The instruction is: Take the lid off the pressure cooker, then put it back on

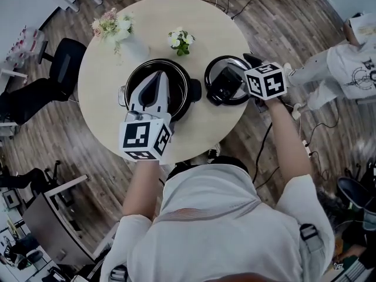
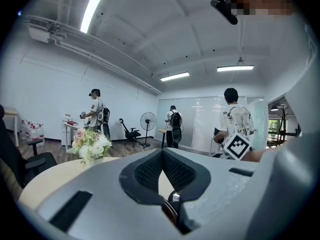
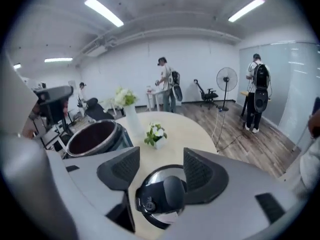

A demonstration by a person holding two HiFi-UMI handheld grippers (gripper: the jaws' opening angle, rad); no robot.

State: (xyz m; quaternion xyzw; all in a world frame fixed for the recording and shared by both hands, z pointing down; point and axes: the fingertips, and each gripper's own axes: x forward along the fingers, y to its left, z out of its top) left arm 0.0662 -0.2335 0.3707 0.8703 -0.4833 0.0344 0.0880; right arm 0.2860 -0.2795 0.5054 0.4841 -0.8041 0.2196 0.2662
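Right gripper open above the lid on the table, left gripper closed over the cooker

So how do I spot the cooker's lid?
Look at the round wooden table. Right of the open black pot lies the lid, on the tabletop. It's the shiny round disc with a chunky black handle on top.
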